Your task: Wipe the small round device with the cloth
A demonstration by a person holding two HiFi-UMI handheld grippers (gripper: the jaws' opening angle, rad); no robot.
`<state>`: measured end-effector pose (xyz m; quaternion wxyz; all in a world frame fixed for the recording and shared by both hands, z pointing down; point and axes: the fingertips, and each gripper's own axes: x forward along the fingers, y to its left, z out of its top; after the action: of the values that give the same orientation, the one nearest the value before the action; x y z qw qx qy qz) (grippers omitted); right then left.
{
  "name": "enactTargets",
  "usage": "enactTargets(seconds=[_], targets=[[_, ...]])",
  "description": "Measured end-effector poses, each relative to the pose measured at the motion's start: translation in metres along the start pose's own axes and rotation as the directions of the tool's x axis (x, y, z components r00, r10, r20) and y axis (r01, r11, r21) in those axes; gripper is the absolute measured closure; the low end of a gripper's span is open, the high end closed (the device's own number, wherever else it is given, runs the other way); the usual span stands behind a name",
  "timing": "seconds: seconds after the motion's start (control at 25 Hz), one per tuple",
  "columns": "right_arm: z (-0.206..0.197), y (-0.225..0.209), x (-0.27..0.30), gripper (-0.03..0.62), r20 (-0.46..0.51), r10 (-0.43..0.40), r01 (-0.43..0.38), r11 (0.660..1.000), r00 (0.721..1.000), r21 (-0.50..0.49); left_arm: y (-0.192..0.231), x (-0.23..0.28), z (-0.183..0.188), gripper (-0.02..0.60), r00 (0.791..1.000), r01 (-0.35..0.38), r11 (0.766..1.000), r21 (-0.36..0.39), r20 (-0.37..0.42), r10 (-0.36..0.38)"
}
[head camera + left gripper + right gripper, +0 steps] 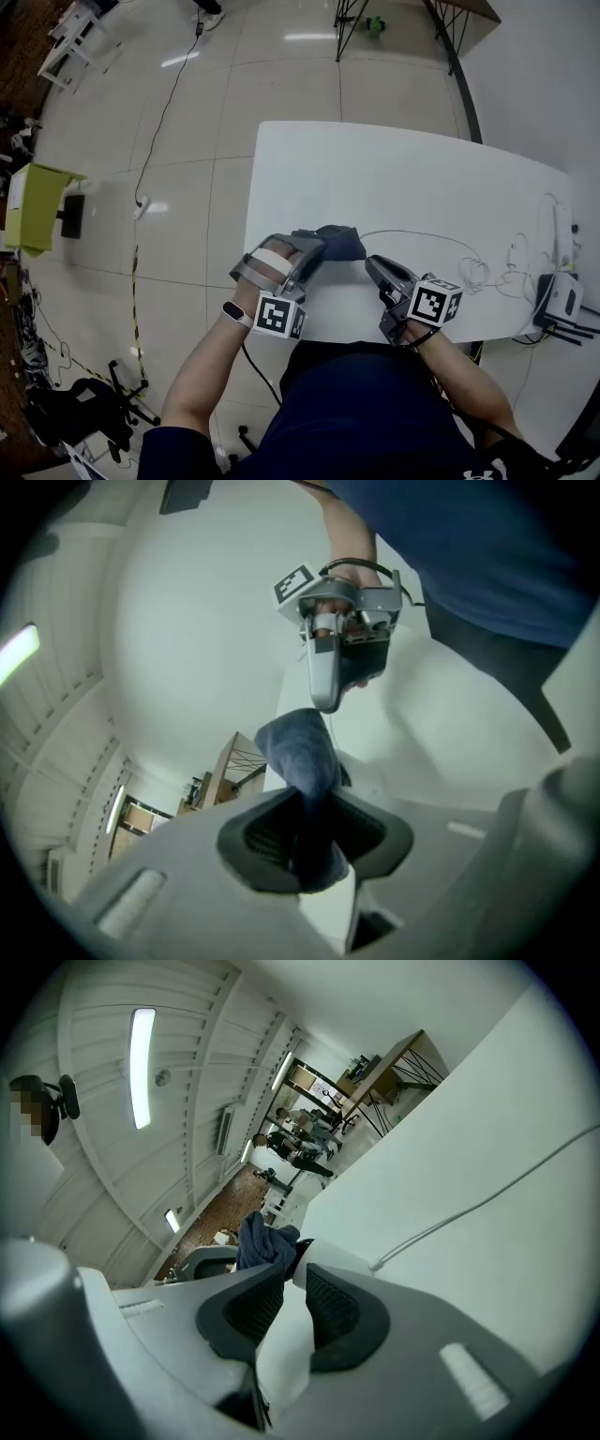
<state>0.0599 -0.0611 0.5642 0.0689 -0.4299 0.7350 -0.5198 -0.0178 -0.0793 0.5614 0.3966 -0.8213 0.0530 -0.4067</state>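
A dark blue cloth (339,242) is bunched at the tip of my left gripper (317,246), near the front edge of the white table (394,178). The left gripper view shows its jaws shut on the cloth (298,752), with my right gripper (323,700) pointing at the cloth's far end. My right gripper (372,264) is shut on a small white device (279,1349), whose far end meets the cloth (262,1241). In the head view the device is hidden between the gripper tip and the cloth. A thin white cable (422,234) leads away from it.
The cable arcs right across the table to a tangle of white wires (478,272). A white box with black antennas (562,300) sits at the table's right edge. Beyond the table lie tiled floor, a floor cable (164,122) and a green bin (33,206).
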Motion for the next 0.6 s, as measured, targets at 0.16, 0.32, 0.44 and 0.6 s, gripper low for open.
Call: enactTargets(seconds=[0.16, 0.32, 0.44, 0.6], targets=[[-0.001, 0.001, 0.002, 0.516, -0.006, -0.002, 0.002, 1.0, 1.0, 0.001, -0.017, -0.006, -0.004, 0.489, 0.997, -0.073, 0.994, -0.076, -0.005, 0.073], [0.0, 0.001, 0.003, 0.516, -0.01, -0.006, 0.006, 1.0, 1.0, 0.006, -0.03, -0.006, -0.011, 0.489, 0.995, -0.098, 0.976, -0.197, -0.011, 0.098], [0.001, -0.002, 0.003, 0.516, -0.012, -0.011, 0.011, 1.0, 1.0, 0.008, -0.038, -0.005, -0.018, 0.489, 0.995, -0.097, 0.945, -0.313, -0.022, 0.095], [0.002, -0.001, 0.004, 0.517, -0.006, -0.011, 0.011, 1.0, 1.0, 0.025, -0.047, -0.002, -0.036, 0.491, 0.998, -0.066, 0.8, -0.597, -0.03, 0.06]])
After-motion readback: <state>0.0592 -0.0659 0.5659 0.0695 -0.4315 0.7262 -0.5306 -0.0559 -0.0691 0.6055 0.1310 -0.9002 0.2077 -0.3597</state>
